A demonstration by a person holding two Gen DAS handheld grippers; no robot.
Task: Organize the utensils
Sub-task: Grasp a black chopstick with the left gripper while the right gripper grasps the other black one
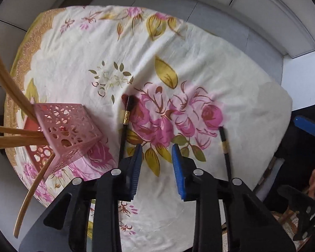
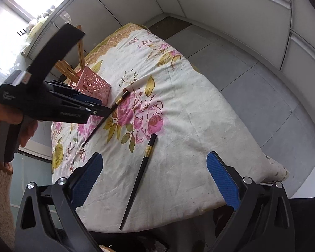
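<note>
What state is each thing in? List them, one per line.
Pink basket: upright, holding wooden chopsticks.
Black chopstick by the basket: flat on the cloth.
Other black chopstick: flat, loose.
Left gripper: open, empty.
Right gripper: wide open, empty.

Floral-clothed table [image 2: 199, 126] bears pink basket [image 2: 94, 85], black chopsticks [image 2: 139, 176].

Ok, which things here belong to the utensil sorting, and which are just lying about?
Job:
- pink lattice holder with wooden chopsticks standing in it
- black chopstick between the right gripper's open jaws
- second black chopstick by the left gripper, nothing between its jaws

Just there:
- floral tablecloth
- white cabinets
</note>
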